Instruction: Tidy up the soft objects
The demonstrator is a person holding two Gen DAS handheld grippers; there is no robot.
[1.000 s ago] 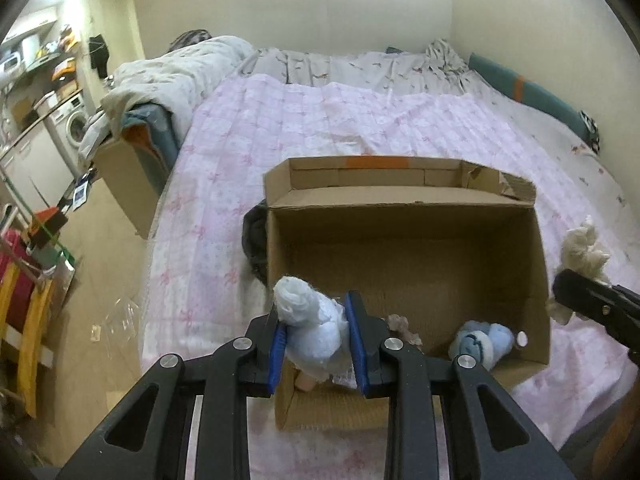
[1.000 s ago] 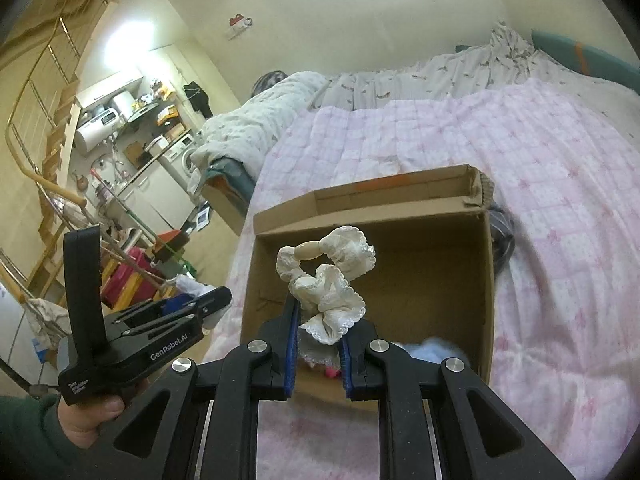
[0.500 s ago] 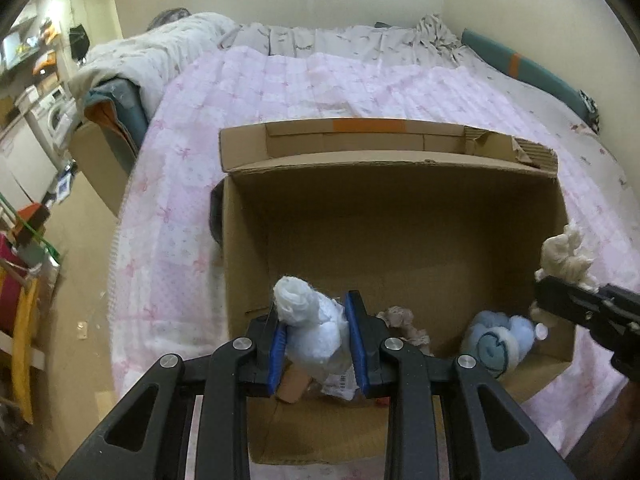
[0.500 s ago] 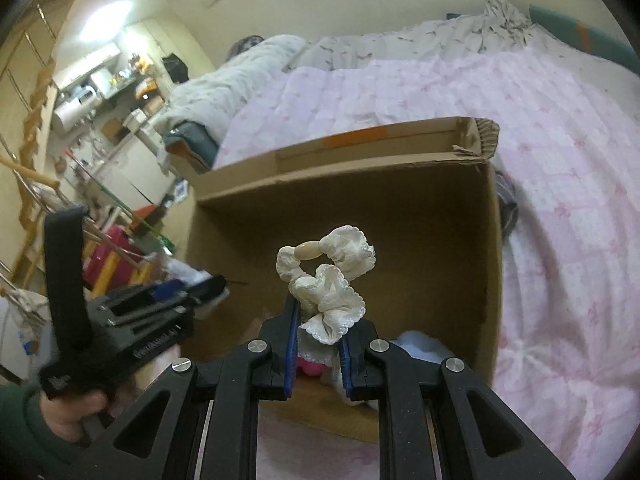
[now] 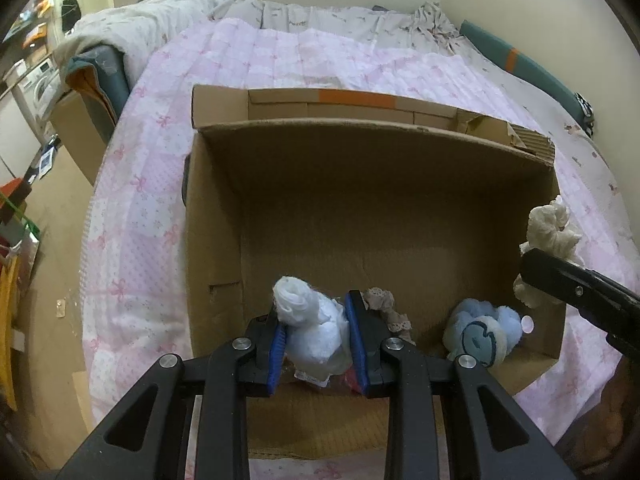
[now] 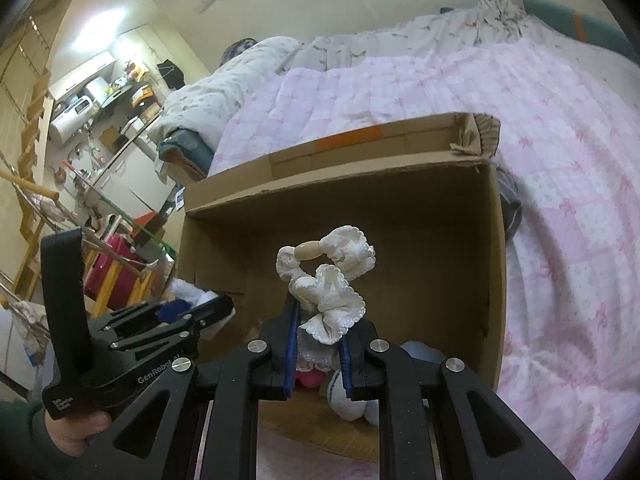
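We look down both grippers into an open brown cardboard box (image 5: 384,200) that sits on a pink-and-white quilted bedspread with bow prints (image 5: 140,208). Our left gripper (image 5: 318,338) is clamped on a bundle of white and pale-blue fabric with a puffy cotton-like top (image 5: 310,326); the blue pads press it from both sides, with only that narrow bundle's width between them, and it hangs over the box's near left part. Our right gripper (image 6: 318,350) is closed almost fully on a cream frilled fabric toy with lace edging and an oval wooden bead (image 6: 328,280), pinched by its lower frill so that the rest stands up above the fingers, over the box interior. From the left wrist view, that same cream toy (image 5: 550,232) shows at the box's right wall, above the rim.

Inside the box, on its floor, lie a pale-blue plush toy with a round face (image 5: 482,330) in the near right corner and a small beige lace-trimmed piece (image 5: 386,308) just beside the left gripper's right finger. In the right wrist view a bright pink soft item (image 6: 310,376) shows under the fingers; we cannot tell what it is. A hand in a dark green sleeve (image 6: 76,428) grips the left tool's handle. A rumpled grey-white duvet (image 5: 132,36) lies at the bed's far left.
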